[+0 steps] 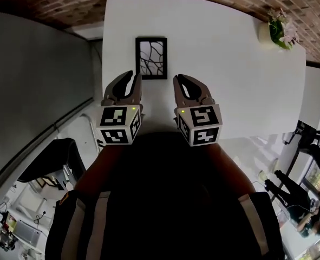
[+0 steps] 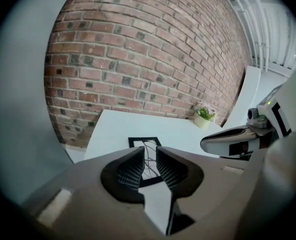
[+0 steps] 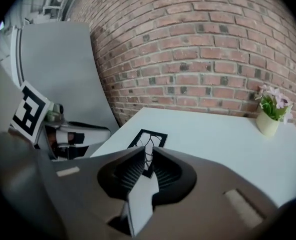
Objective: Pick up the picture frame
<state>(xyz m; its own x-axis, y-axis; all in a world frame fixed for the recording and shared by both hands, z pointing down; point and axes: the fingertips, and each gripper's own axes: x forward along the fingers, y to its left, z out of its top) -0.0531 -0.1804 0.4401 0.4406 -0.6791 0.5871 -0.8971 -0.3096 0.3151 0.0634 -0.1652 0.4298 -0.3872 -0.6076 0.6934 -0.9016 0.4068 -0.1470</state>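
A black picture frame (image 1: 151,58) with a branching line pattern lies flat on the white table (image 1: 230,80), near its left edge. Both grippers hover side by side just short of it, over the table's near edge. My left gripper (image 1: 132,76) points at the frame's lower left, its jaws apart with nothing between them. My right gripper (image 1: 182,78) sits right of the frame's lower corner, with a narrow gap between its jaws and nothing held. The frame (image 2: 142,142) shows past the left gripper (image 2: 150,151) in its own view. Beyond the right gripper (image 3: 149,151), the frame (image 3: 149,138) appears likewise.
A small pot with pink flowers (image 1: 279,30) stands at the table's far right corner. A brick wall (image 3: 203,59) runs behind the table. A grey panel (image 1: 35,91) stands to the left, and office clutter lies low at both sides.
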